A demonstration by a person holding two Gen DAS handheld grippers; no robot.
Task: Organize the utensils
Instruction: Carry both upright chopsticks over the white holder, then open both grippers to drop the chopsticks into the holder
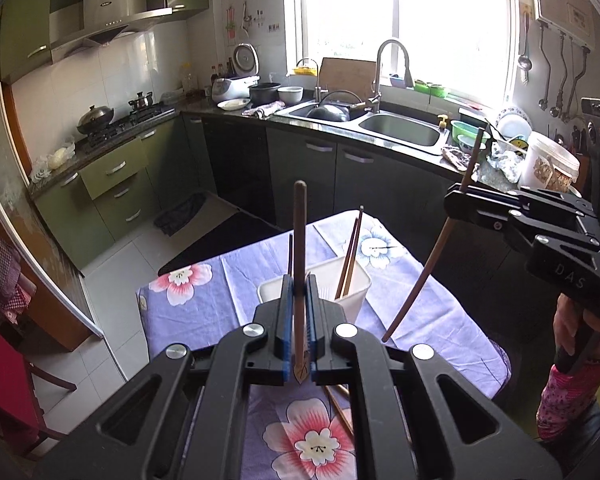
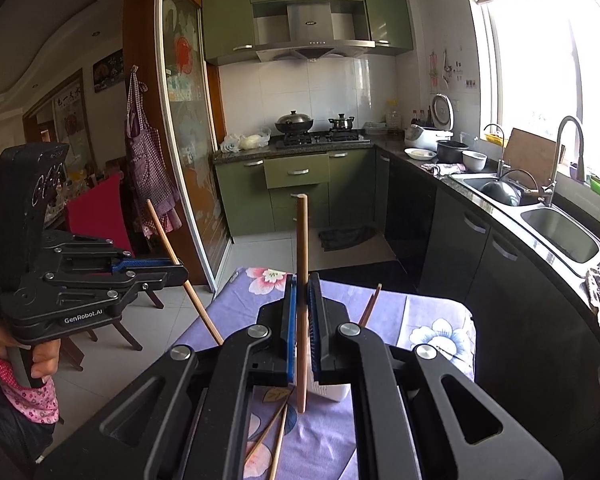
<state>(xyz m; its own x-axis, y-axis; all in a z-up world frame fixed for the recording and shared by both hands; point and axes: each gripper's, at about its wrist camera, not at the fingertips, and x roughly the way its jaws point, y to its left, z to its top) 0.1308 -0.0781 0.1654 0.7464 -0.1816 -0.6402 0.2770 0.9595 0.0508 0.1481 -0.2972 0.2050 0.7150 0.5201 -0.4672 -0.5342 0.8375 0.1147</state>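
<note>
Left hand-held gripper [image 1: 300, 292] is clamped on one brown chopstick [image 1: 299, 248]; right hand-held gripper [image 2: 303, 308] is clamped on a second chopstick [image 2: 301, 264]. Each stick is pinched between the blue pads near its middle, and both are held in the air above the tabletop [image 1: 204, 304].

Step in hand, as judged: carry each stick to the white holder [image 1: 352, 280], which stands just ahead of and below the left hand-held gripper and already contains several chopsticks [image 1: 350, 256].

Procedure:
- Bring one stick over the holder mouth at a time, so the two do not cross.
- Keep the lower tip clear of the rim and of the sticks already leaning inside.
- Lower until the tip is well inside before releasing.

Orientation: in the left hand-held gripper the stick's long axis runs near upright, its rounded end up and its leaf-marked end below the pads. In the right hand-held gripper, seen from the left wrist, the long axis tilts, lower tip toward the left hand-held gripper.

More loose chopsticks [image 2: 276, 432] lie on the cloth below both hand-held grippers, not yet collected.
</note>
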